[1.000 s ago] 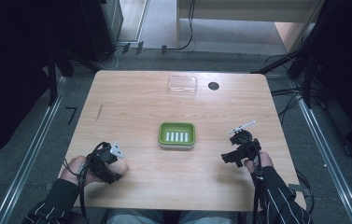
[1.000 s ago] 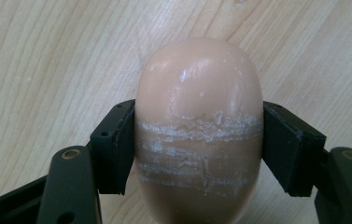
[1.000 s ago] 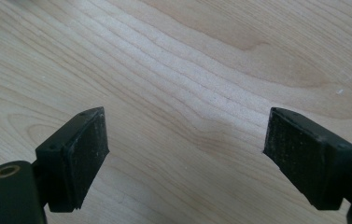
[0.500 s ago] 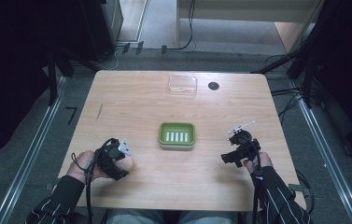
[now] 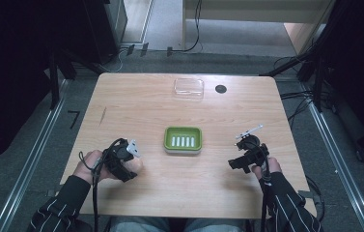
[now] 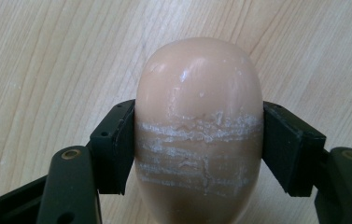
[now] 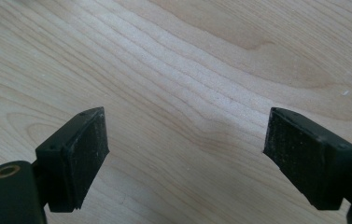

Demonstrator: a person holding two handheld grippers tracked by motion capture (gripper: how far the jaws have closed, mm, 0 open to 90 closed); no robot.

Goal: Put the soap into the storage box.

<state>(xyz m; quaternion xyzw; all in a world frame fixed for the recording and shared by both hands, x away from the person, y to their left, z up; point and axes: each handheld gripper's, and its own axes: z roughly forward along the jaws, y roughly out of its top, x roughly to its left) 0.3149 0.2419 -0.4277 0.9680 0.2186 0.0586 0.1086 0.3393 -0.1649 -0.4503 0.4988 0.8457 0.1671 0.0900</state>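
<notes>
My left gripper (image 6: 198,144) is shut on a peach-coloured oval soap bar (image 6: 199,116), its two black pads pressing the bar's sides; white scuff lines cross the bar. In the high view this gripper (image 5: 132,162) sits at the front left of the table with the soap (image 5: 136,166) peeking out beneath it, left of a green soap dish (image 5: 183,140) with a white slotted insert. My right gripper (image 7: 185,149) stands open over bare wood with nothing between its pads. From above, the right gripper (image 5: 237,163) rests at the front right of the table.
A clear plastic lid or box (image 5: 189,88) lies at the table's far edge, with a small black round disc (image 5: 220,89) to its right. Wooden table (image 5: 146,106) has dark floor and cables around it.
My left gripper has moved to the right with the soap, closer to the green dish. The right gripper has stayed where it was.
</notes>
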